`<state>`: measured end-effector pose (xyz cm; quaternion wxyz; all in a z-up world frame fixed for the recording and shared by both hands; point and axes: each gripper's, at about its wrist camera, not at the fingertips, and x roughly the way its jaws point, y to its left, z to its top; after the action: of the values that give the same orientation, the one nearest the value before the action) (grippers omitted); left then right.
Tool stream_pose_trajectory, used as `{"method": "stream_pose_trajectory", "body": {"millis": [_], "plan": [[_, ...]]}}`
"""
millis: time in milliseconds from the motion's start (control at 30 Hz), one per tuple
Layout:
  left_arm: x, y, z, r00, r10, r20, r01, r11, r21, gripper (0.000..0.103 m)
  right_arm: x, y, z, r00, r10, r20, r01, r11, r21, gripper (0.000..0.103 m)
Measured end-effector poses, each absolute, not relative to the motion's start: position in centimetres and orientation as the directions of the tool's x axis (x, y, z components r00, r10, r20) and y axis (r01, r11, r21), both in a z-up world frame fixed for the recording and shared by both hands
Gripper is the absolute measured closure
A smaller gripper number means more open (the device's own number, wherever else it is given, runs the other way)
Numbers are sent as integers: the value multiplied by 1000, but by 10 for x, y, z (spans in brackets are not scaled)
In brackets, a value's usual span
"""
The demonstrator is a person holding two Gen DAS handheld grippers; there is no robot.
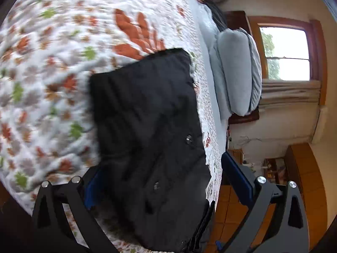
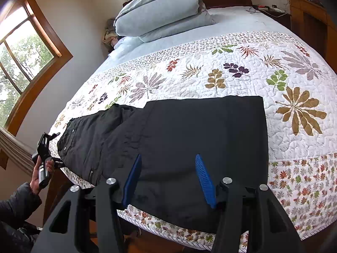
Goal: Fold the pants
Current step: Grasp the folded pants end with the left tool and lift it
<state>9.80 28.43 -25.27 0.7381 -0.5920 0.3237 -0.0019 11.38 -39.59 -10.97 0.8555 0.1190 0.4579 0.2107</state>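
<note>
Black pants (image 2: pixel 189 139) lie flat on the leaf-print quilt (image 2: pixel 242 69), folded lengthwise, waist with snaps toward the left corner of the bed. They also show in the left wrist view (image 1: pixel 147 130). My left gripper (image 1: pixel 164 181) is open, its blue pads on either side of the waist end. It also shows at the left in the right wrist view (image 2: pixel 49 147), held by a hand. My right gripper (image 2: pixel 168 179) is open and empty, hovering over the near edge of the pants' leg part.
Folded light-blue bedding (image 2: pixel 162 8) is stacked at the head of the bed. Windows (image 2: pixel 19 59) are on the left wall. A wooden dresser (image 2: pixel 311 14) stands at the far right. The floor beside the bed is orange wood (image 1: pixel 229 210).
</note>
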Motion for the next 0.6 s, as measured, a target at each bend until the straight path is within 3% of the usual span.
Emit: {"method": "stream_pose_trajectory", "body": {"millis": [200,233,267,300,333,367,600], "plan": [[110,281,-263,776,-393,-494,-392,313,-865,7,111,-386,-110,485,460,-744,-282,888,364,41],[110,281,-262,779,-392,-490,-390,310,-867,12,111,-386,-109,487,458,-744,-284,888,361,41],[110,281,-261,779,-391,-491,-387,317,-866,34,111,-386,-109,487,460,-742,-283,887,364,41],[110,281,-261,780,-395,-486,-377,323,-868,45,111,-387,-109,488,461,-741,-280,887,367,41],[109,282,-262,781,-399,-480,-367,328,-870,66,111,-388,-109,490,460,-741,-275,888,370,41],[109,282,-264,780,-406,-476,-353,343,-870,73,111,-389,-109,490,459,-741,-272,888,371,41],[106,277,-255,794,-381,-474,-321,401,-858,86,112,-394,-109,493,458,-740,-256,889,379,41]]}}
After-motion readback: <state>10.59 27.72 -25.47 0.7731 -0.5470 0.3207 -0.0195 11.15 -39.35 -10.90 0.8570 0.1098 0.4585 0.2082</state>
